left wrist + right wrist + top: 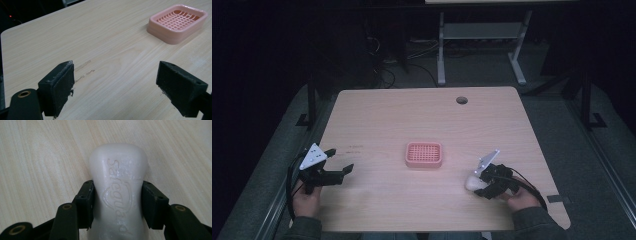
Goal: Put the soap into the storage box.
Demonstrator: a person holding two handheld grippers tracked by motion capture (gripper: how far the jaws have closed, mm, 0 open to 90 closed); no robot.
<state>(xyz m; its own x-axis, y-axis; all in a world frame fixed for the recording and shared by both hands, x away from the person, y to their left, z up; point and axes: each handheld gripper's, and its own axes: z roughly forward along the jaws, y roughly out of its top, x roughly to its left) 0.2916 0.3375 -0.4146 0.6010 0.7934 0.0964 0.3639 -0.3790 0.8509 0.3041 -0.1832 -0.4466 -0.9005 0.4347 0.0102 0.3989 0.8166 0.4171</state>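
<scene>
white soap bar [117, 192] clamped in right gripper [486, 186], just right of pink soap dish [424, 154]. left gripper [337, 161] wide open, empty, well left of dish.

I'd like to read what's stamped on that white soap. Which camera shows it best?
The right gripper view: the soap sits close up between the jaws, its embossed lettering legible. The high view shows a small white lump at the right hand-held gripper.

High view overhead, gripper views close, table [422, 130] shared
</scene>
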